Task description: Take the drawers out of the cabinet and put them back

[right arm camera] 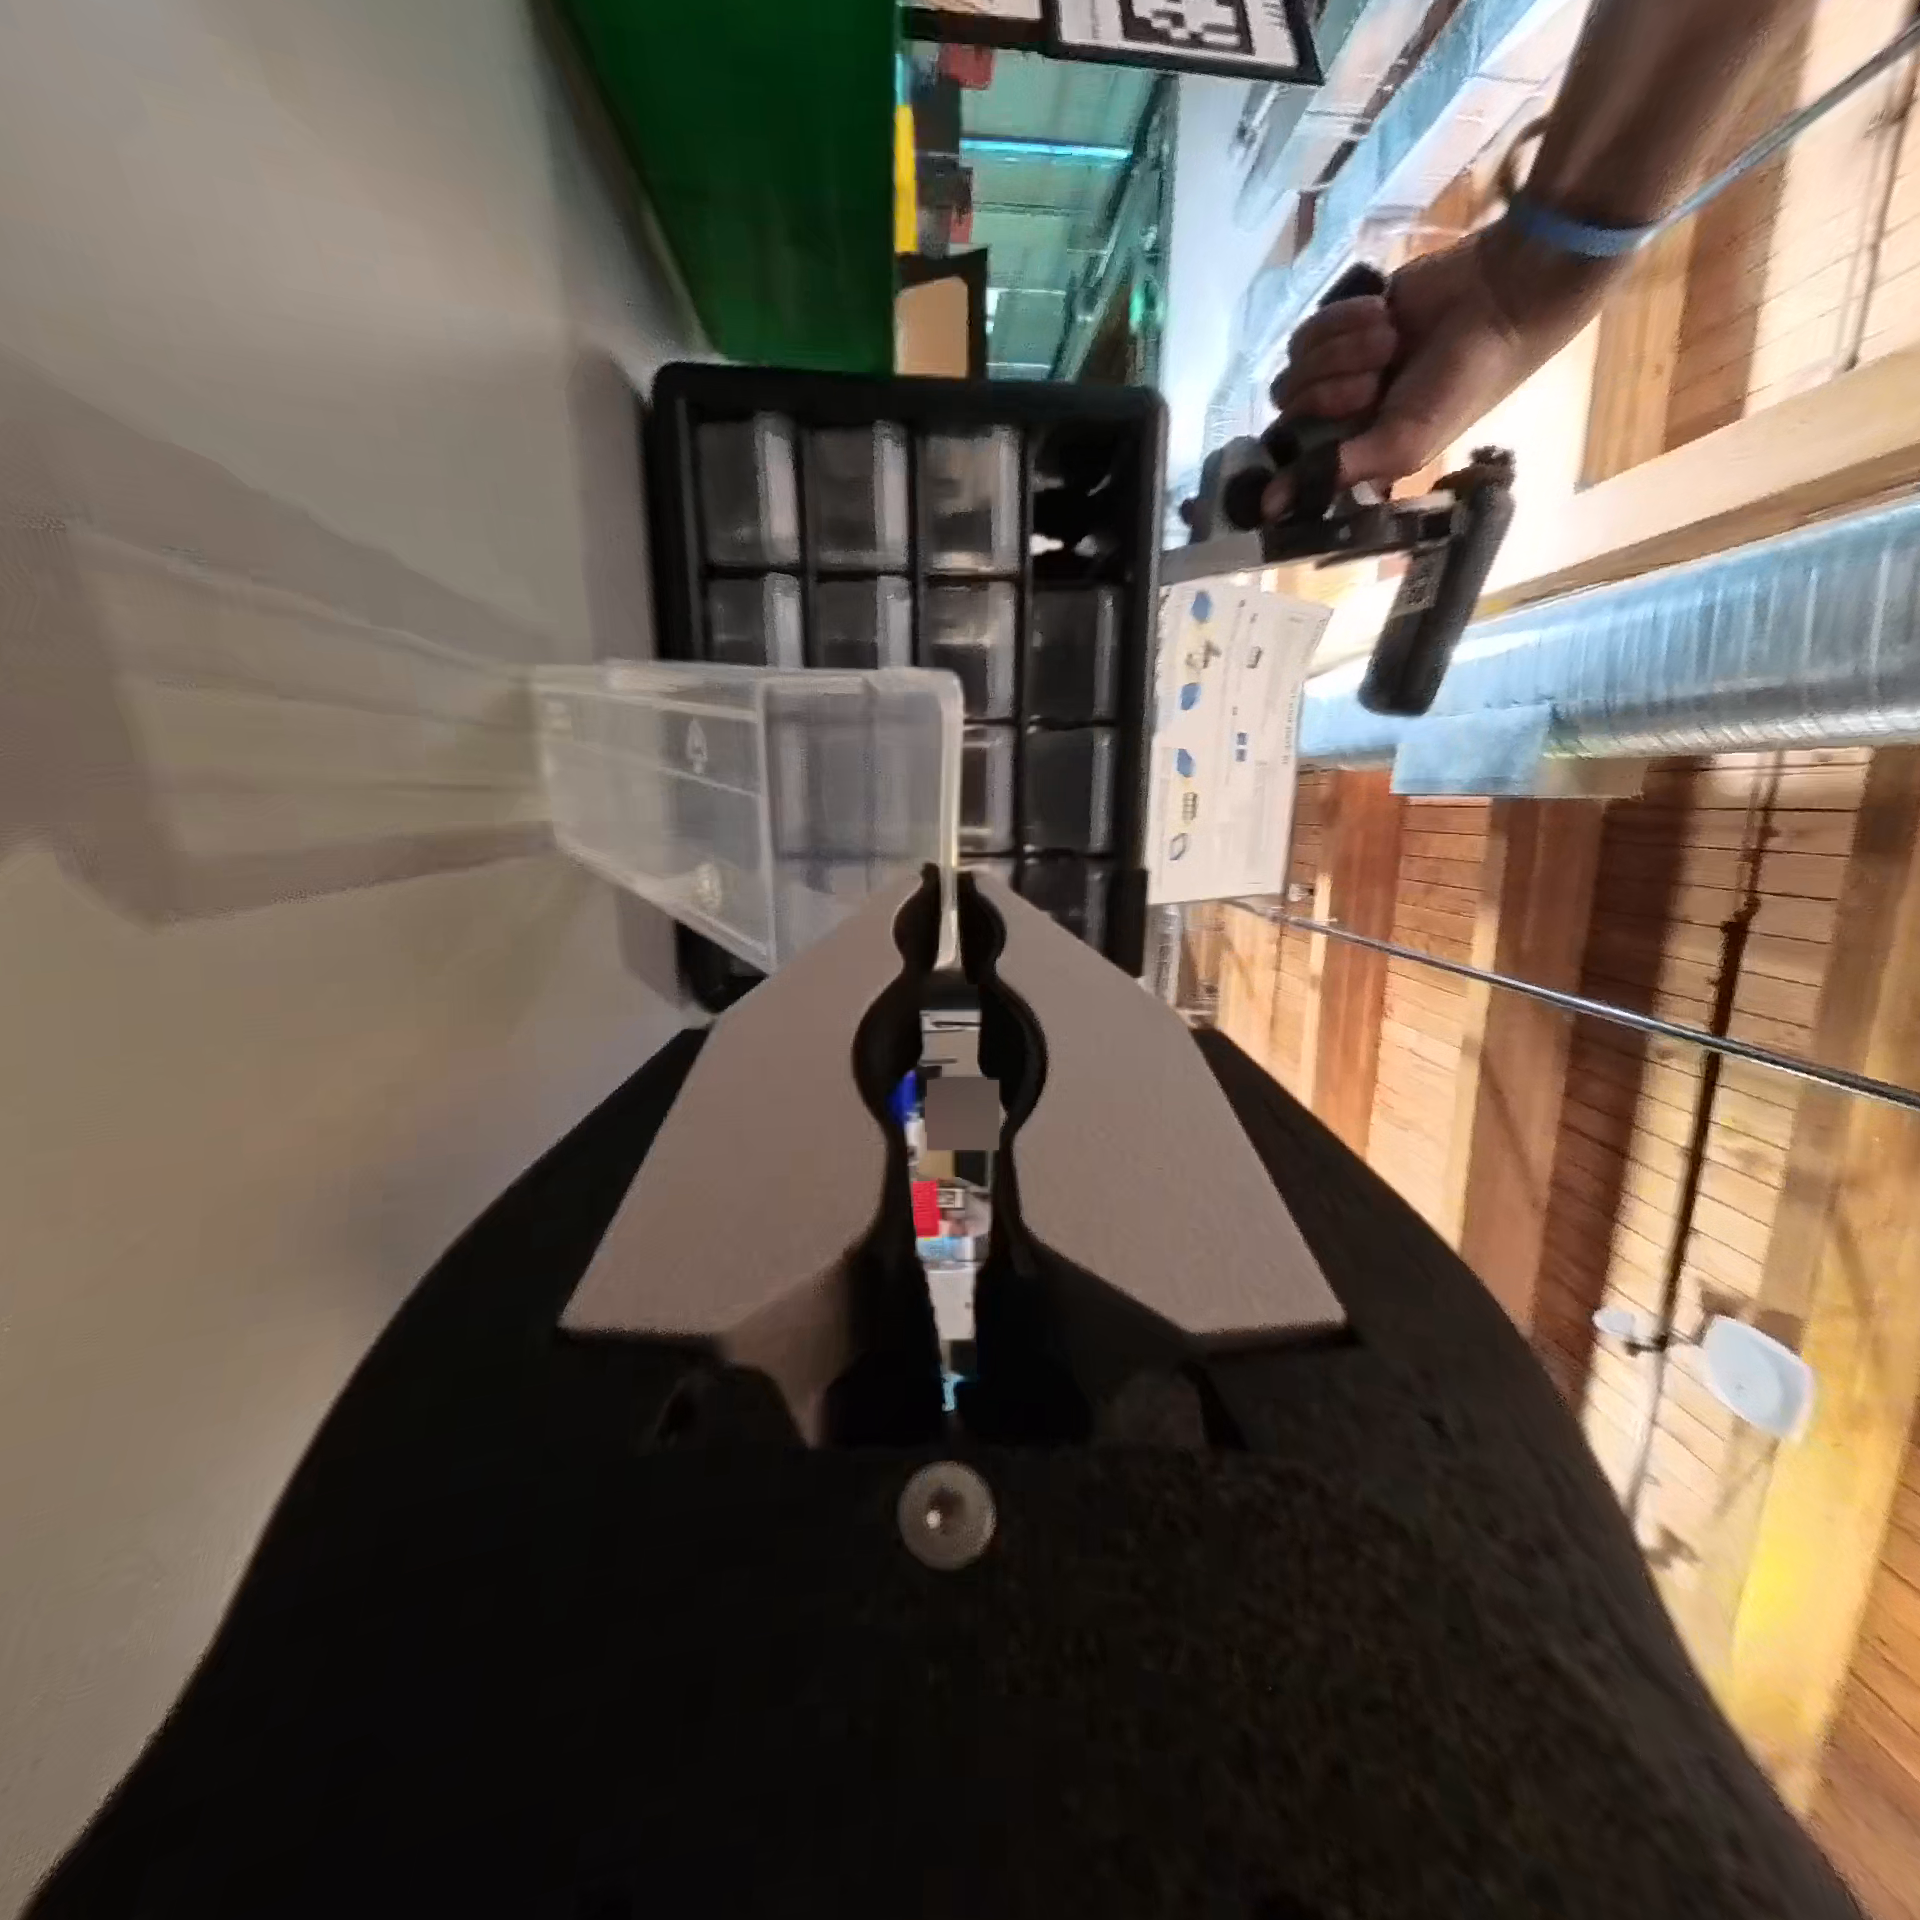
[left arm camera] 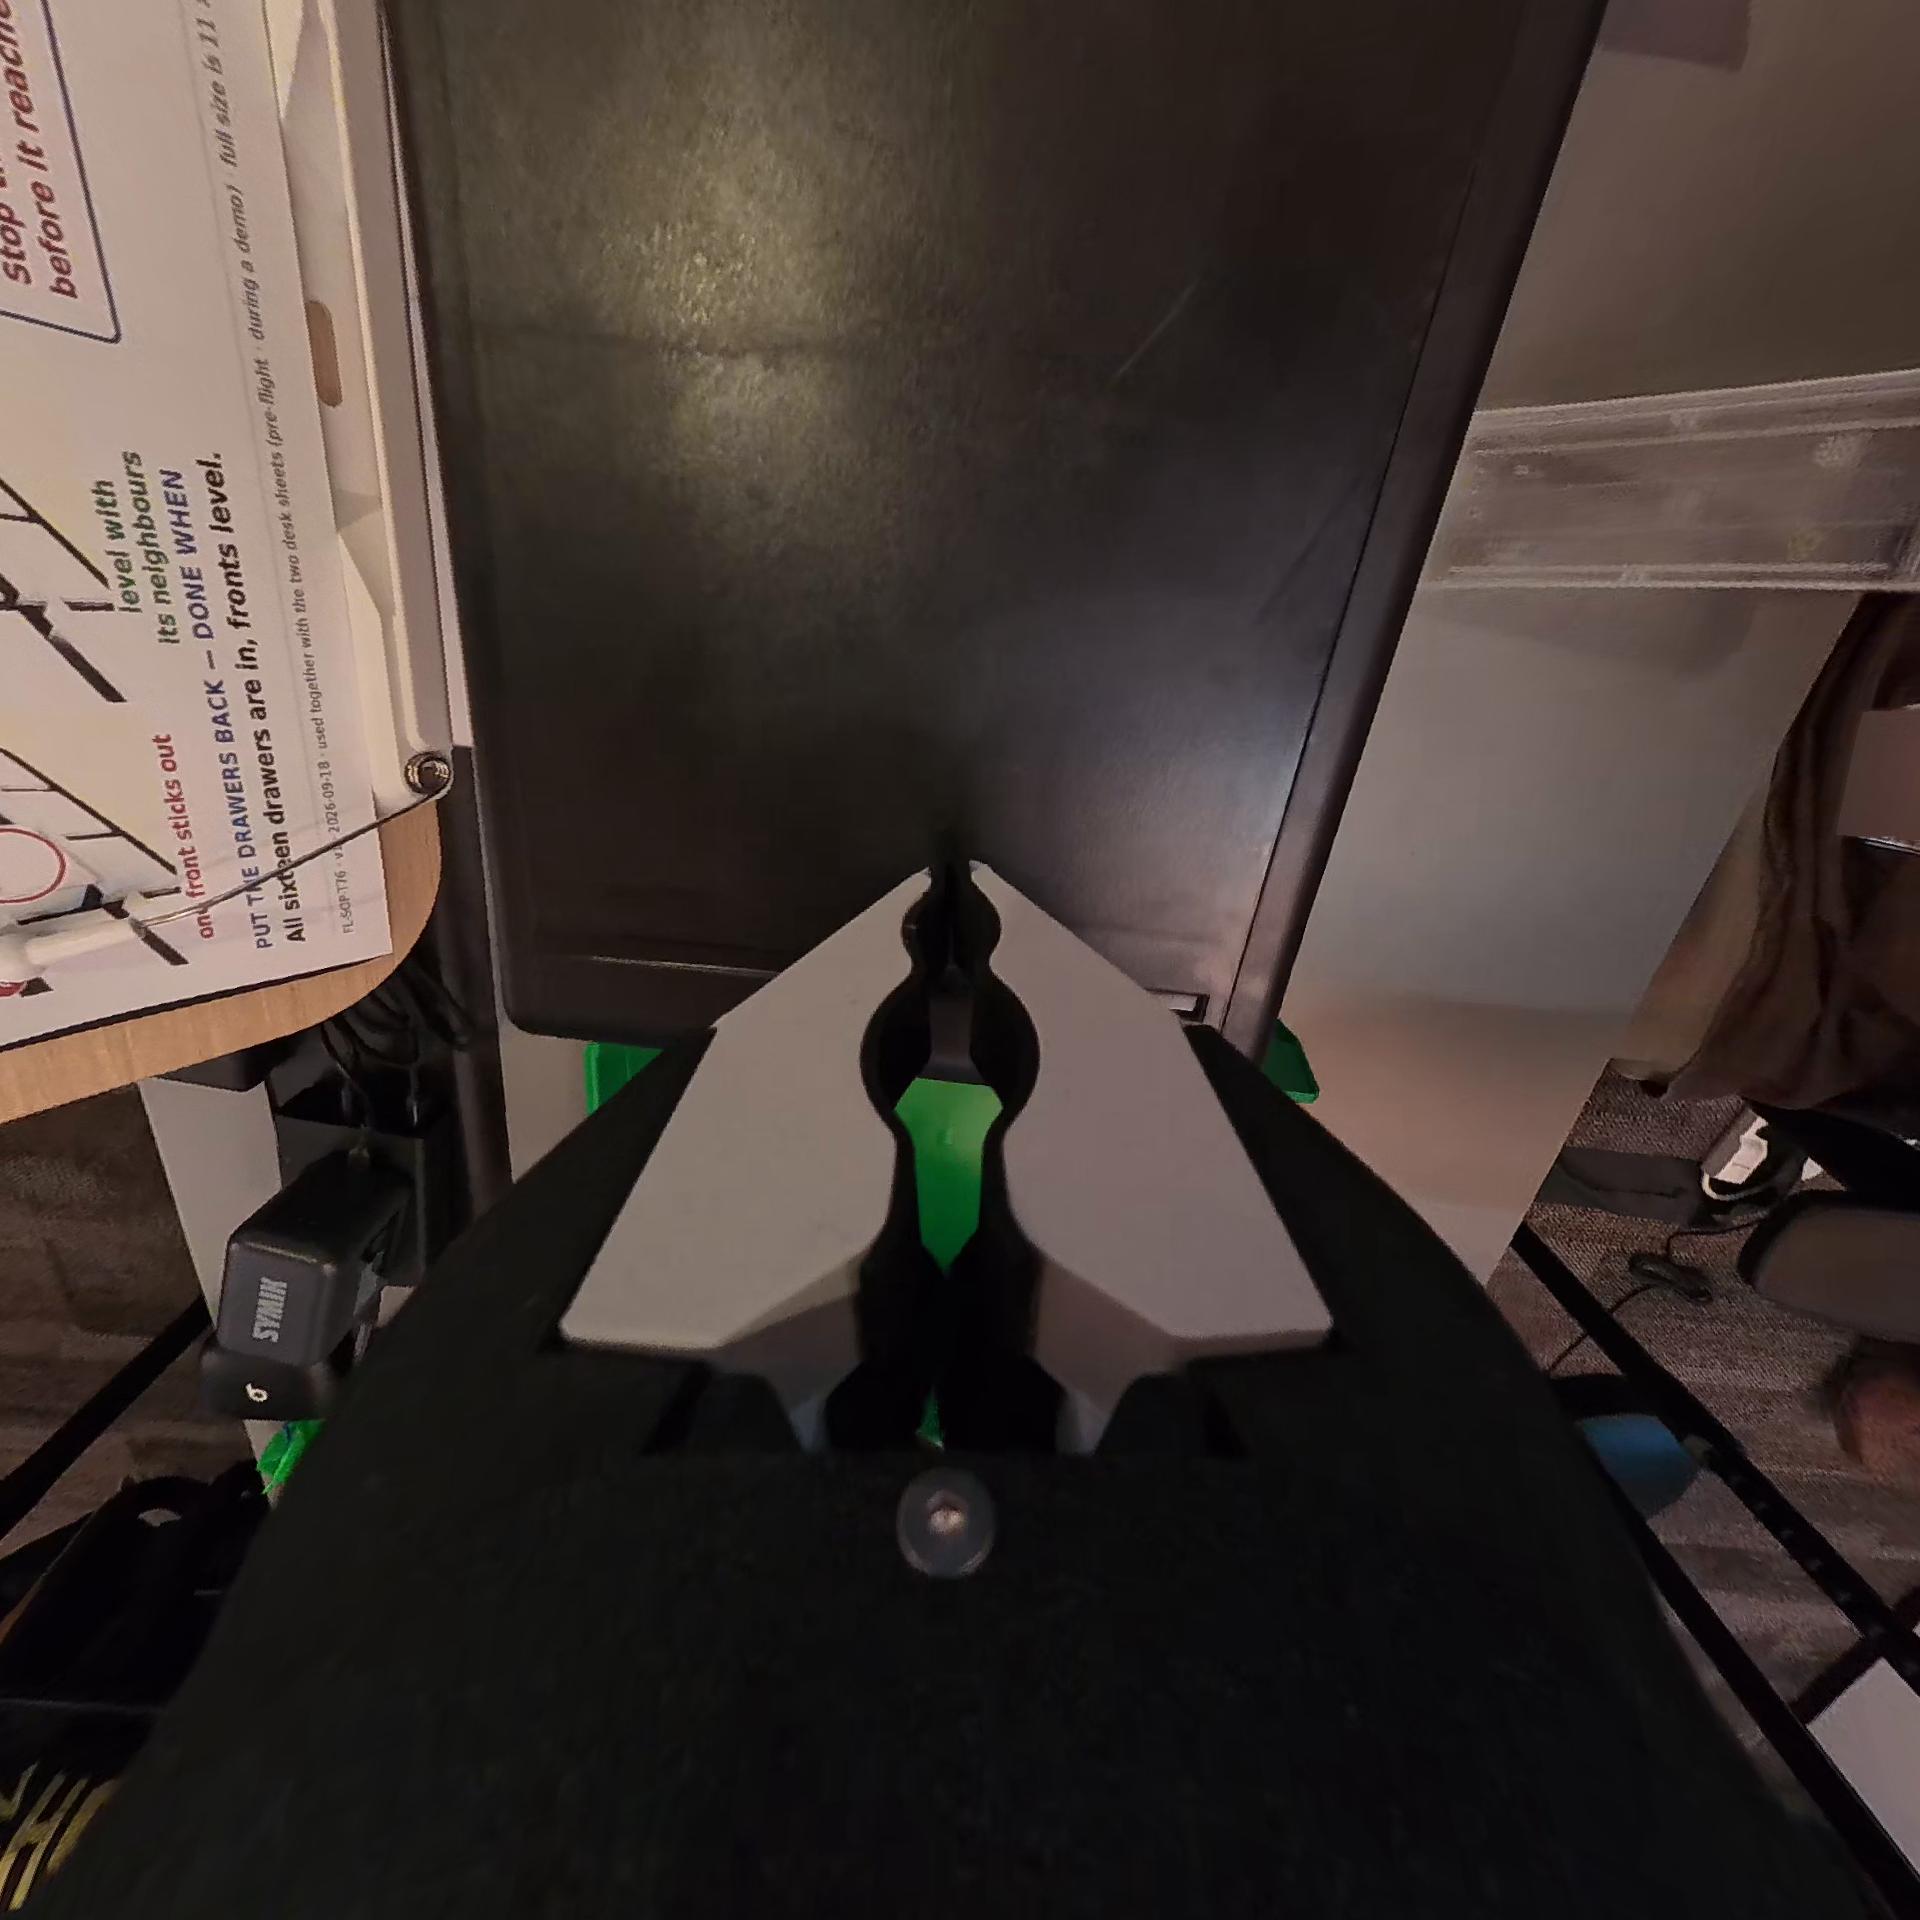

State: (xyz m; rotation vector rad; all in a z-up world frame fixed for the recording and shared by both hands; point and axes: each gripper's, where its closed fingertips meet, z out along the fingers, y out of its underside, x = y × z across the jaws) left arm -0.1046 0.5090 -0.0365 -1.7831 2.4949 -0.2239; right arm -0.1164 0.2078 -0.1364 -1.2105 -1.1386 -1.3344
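The black cabinet (right arm camera: pixel 1151 623) stands on a white surface, and this view is rolled sideways. Several clear drawers sit in its slots, and some slots look dark. My right gripper (right arm camera: pixel 948 896) is shut on the front lip of a clear drawer (right arm camera: pixel 748 800), which is out of the cabinet and held in front of it. My left gripper (left arm camera: pixel 948 914) is shut on a thin black lip at the edge of the cabinet's dark outer panel (left arm camera: pixel 883 468). In the right wrist view, a hand (right arm camera: pixel 1361 384) holds the left gripper (right arm camera: pixel 1216 509) against the cabinet's side.
A printed instruction sheet (left arm camera: pixel 156 520) lies on a wooden desk at the left. Another sheet (right arm camera: pixel 1226 748) hangs beside the cabinet. Green parts (left arm camera: pixel 945 1143) show below the panel. A black power adapter (left arm camera: pixel 291 1309) hangs under the desk. A second clear drawer (left arm camera: pixel 1683 499) lies at the right.
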